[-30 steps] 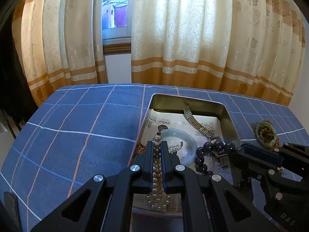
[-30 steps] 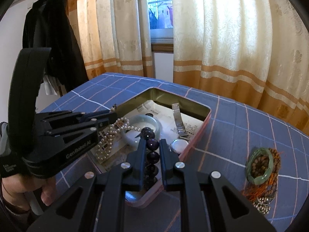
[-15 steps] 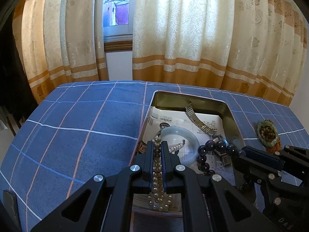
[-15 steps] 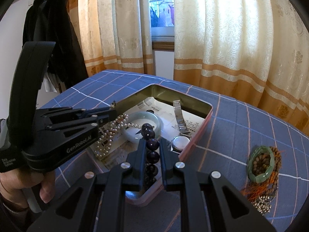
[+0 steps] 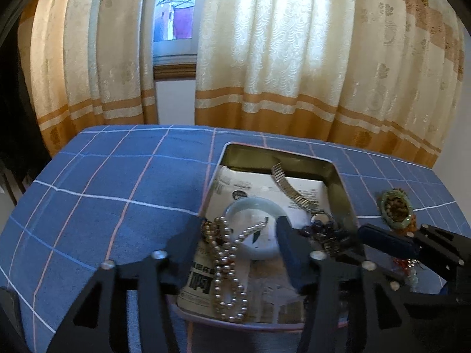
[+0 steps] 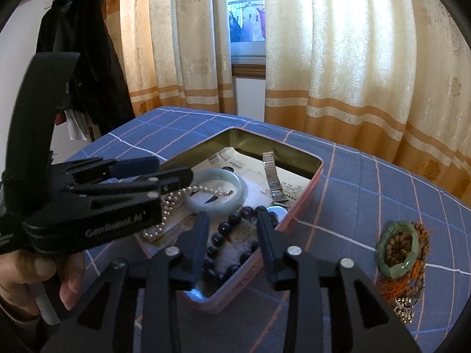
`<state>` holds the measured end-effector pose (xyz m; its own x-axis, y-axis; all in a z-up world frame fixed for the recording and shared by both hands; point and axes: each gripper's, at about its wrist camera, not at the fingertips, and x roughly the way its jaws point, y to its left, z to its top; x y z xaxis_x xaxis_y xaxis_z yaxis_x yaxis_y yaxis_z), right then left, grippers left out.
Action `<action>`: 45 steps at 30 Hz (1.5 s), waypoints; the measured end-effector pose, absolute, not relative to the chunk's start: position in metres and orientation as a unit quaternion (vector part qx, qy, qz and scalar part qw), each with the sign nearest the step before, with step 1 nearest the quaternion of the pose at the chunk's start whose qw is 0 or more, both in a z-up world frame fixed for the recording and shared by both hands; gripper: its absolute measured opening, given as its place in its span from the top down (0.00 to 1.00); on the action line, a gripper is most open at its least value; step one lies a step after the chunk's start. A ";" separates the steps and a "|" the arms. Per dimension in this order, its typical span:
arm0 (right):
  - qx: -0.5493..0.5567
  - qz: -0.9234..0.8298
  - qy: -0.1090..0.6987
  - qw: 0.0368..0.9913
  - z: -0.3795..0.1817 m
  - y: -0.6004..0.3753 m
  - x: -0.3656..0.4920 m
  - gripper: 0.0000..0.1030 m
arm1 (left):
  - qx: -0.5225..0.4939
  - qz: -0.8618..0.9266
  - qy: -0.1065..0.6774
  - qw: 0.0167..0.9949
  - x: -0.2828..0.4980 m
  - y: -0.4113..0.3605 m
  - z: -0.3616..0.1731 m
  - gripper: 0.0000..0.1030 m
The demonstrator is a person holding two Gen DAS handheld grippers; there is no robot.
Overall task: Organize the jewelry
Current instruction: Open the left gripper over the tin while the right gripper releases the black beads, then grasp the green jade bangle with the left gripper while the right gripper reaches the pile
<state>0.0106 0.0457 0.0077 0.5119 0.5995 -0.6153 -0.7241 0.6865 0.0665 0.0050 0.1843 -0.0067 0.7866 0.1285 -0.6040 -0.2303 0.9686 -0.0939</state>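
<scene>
both claws, left claw (image 5: 235,232) and right claw (image 6: 232,229), spread over the tin (image 6: 306,188) on the blue checked desk (image 5: 117,200); cream curtains (image 5: 279,58) behind, green bangle (image 6: 397,248) apart.

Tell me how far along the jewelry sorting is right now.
Done: the white pearl necklace, dark purple bead bracelet, pale jade bangle and metal-band watch lie in the pink tin box. In hand: nothing; left gripper and right gripper are open. Left: the green bangle and brown wooden beads on the blue cloth.
</scene>
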 end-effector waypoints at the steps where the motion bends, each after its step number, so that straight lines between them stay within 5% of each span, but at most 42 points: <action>1: -0.102 0.382 0.311 0.865 0.007 0.045 0.010 0.61 | -0.074 0.113 0.306 0.942 0.003 0.184 -0.005 0.23; 24: -0.075 0.296 0.310 0.900 0.019 -0.055 0.025 0.38 | -0.098 0.125 0.261 0.952 -0.007 0.188 0.007 0.19; 45: 0.045 0.141 0.357 0.922 0.008 -0.179 0.105 0.32 | -0.050 -0.016 0.323 0.945 0.085 0.013 0.022 0.19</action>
<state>0.1046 -0.1789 0.0079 0.7050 0.2922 -0.6462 -0.2273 0.9562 0.1843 0.0853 0.0132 0.0222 0.7910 -0.0628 -0.6086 -0.0020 0.9944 -0.1053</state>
